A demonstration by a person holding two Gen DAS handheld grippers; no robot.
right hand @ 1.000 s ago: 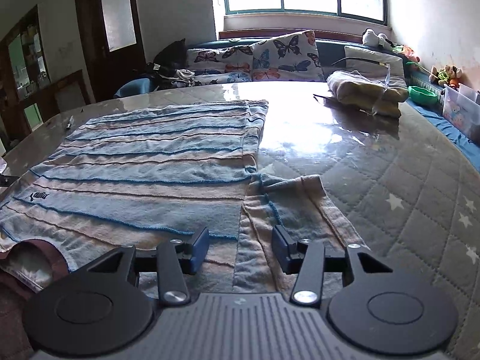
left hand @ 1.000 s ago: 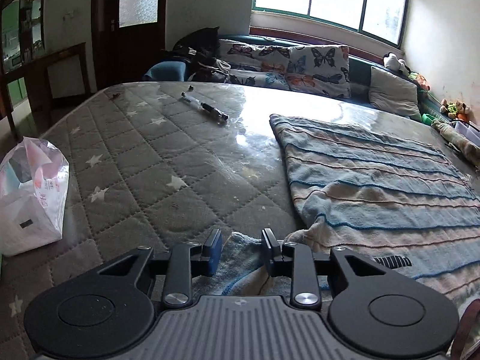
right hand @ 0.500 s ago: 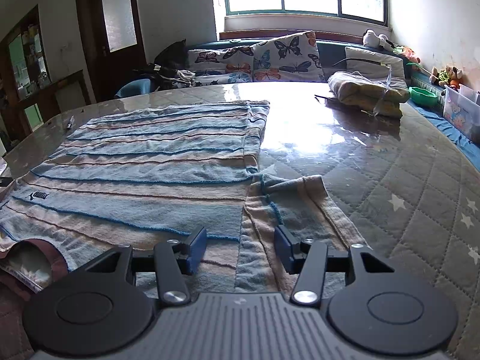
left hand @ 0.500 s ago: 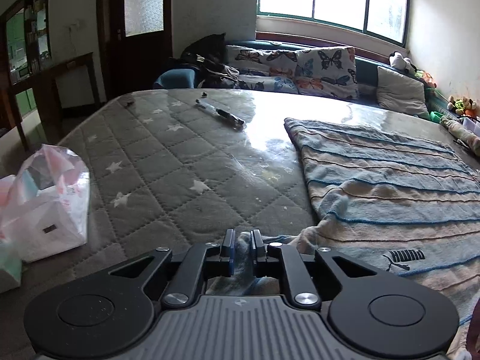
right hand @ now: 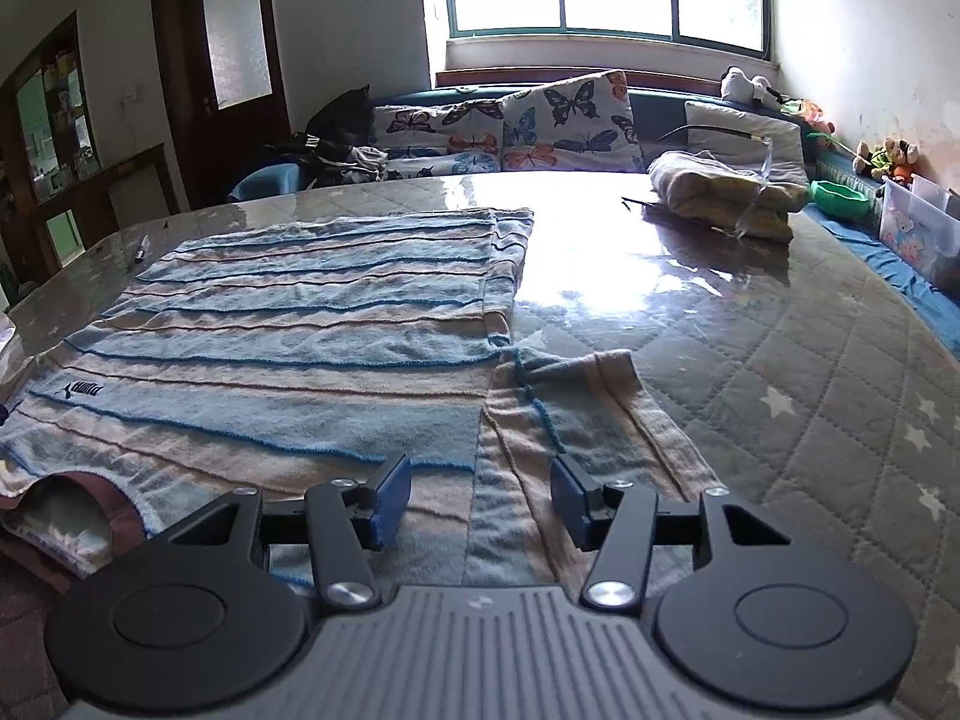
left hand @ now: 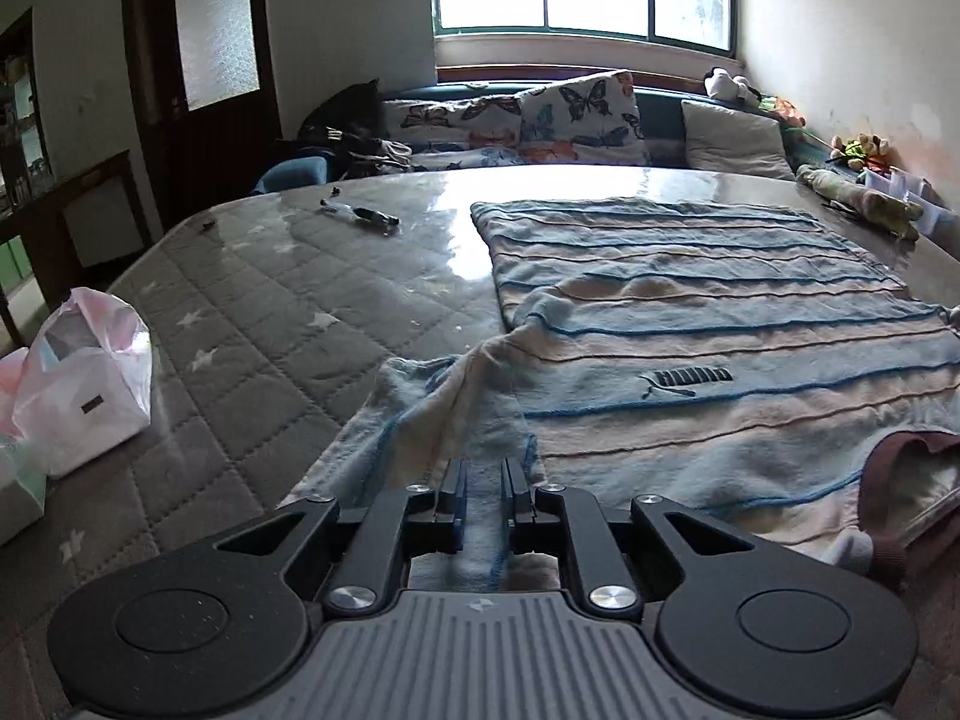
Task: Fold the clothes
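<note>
Blue-and-beige striped knit shirt [left hand: 690,324] lies flat, unfolded. Left gripper [left hand: 481,483] clenched on its sleeve [left hand: 432,414], apparently lifted; right gripper [right hand: 480,495] spread wide above the other sleeve [right hand: 576,414], lower centre.

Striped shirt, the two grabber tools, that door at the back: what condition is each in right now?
Striped shirt: spread flat on the mattress, front up, one sleeve lifted.
Left sleeve: pulled up off the mattress, pinched.
Right sleeve: lying flat, loose.
Left gripper: shut on the left sleeve.
Right gripper: open over the shirt, holding nothing.
Door: closed.
</note>
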